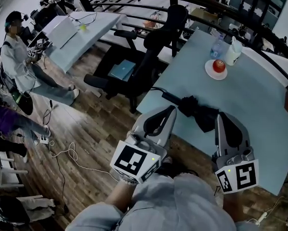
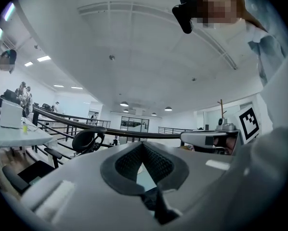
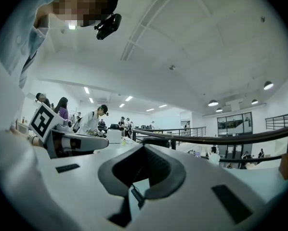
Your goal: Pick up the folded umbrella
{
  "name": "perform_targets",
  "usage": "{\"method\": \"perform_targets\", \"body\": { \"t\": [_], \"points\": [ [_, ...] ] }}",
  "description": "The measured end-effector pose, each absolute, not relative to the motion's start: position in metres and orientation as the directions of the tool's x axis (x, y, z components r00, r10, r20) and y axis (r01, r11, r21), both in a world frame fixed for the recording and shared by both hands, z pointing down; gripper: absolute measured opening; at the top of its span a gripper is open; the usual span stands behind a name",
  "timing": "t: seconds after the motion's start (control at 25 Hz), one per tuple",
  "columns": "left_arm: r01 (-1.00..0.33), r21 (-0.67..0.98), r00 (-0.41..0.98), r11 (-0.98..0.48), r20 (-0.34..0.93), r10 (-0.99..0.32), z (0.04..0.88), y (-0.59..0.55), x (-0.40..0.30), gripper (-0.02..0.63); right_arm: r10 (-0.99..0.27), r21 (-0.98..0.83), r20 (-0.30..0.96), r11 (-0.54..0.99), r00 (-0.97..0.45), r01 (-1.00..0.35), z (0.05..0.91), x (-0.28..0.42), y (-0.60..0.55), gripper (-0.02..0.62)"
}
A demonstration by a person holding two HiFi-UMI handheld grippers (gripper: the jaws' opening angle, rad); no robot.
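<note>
Left gripper point(image 1: 172, 110): jaw tips pressed together, nothing pinched; only a sliver of table shows through the gap behind the tips in the left gripper view. Right gripper point(image 1: 220, 115): same, tips together, empty. Both are held low over the near edge of the light blue table point(image 1: 259, 105), pointing forward. The folded umbrella point(image 1: 198, 110), black, lies flat on the table between the two tips, its bulky end just beside the right gripper, its thin end running up and left past the left one. Farther back are a plate point(image 1: 212, 73) with an apple point(image 1: 219, 65) and a bottle point(image 1: 218, 46), well apart from the umbrella. Step looks like approach, with no grasp yet. Next move likely needs one gripper's jaws spread, set across the umbrella body, then pressed onto it before lifting.
</note>
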State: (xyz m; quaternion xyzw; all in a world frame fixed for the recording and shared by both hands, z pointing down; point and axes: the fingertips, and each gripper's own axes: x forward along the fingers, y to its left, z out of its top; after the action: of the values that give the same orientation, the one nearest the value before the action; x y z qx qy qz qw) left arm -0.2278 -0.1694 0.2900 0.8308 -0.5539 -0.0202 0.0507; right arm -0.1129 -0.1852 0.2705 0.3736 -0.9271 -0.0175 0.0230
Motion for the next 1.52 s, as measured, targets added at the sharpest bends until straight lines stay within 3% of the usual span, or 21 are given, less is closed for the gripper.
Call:
{"method": "perform_targets", "body": {
  "t": [0.36, 0.6, 0.92, 1.16, 1.52],
  "points": [
    [-0.879, 0.068, 0.474, -0.472, 0.033, -0.880, 0.306, -0.206, -0.224, 0.003, -0.792, 0.048, 0.052, 0.610, -0.608, -0.791, 0.290, -0.100, -0.198, 0.000],
    [-0.821, 0.056, 0.571, -0.569, 0.136, -0.810, 0.328, -0.219, -0.208, 0.004, -0.835, 0.043, 0.091, 0.548, -0.543, -0.835, 0.301, -0.089, -0.200, -0.002],
    [-0.704, -0.085, 0.671, -0.705, 0.247, -0.699, 0.366, -0.250, -0.176, 0.010, -0.854, 0.027, 0.136, 0.509, -0.502, -0.860, 0.315, -0.070, -0.209, -0.001],
    [-0.598, -0.109, 0.734, -0.794, 0.324, -0.597, 0.388, -0.257, -0.147, 0.105, -0.845, 0.006, 0.153, 0.519, -0.512, -0.855, 0.324, -0.064, -0.215, 0.000],
    [-0.403, -0.167, 0.677, -0.900, 0.607, -0.416, 0.467, -0.254, -0.115, 0.187, -0.825, -0.009, 0.171, 0.546, -0.539, -0.838, 0.326, -0.044, -0.219, 0.000]
  ]
}}
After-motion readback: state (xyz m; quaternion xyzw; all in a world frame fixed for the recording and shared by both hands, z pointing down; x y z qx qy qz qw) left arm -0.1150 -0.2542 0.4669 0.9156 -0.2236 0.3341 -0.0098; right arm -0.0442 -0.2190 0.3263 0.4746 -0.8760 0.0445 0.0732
